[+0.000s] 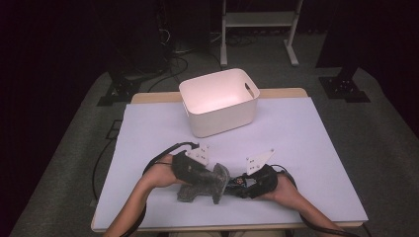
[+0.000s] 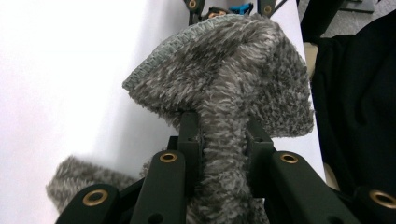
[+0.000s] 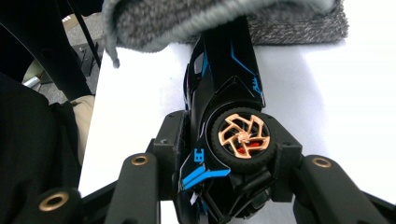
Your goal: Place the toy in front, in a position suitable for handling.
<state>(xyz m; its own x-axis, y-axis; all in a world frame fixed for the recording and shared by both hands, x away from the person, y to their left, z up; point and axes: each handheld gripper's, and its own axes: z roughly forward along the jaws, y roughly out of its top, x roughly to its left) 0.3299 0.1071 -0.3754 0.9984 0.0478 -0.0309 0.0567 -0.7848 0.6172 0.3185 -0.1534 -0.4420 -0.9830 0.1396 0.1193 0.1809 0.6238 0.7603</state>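
Left gripper [image 1: 210,175] is clamped on a fold of the grey fuzzy sock [image 2: 233,84], holding its open cuff up off the white table [image 1: 316,148]. Right gripper [image 1: 239,185] has its jaws pinched on a black toy car [image 3: 224,107] with blue trim, gripped at the wheel, nose poking into the sock's cuff. Both meet near the table's front edge; a white bin [image 1: 220,101] sits well behind them.

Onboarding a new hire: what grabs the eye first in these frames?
Near the table's front edge, the left gripper pinches a fuzzy grey sock, its opening facing the black toy car with blue trim and a copper wheel clamped in the right gripper. Behind them stands a white plastic bin.
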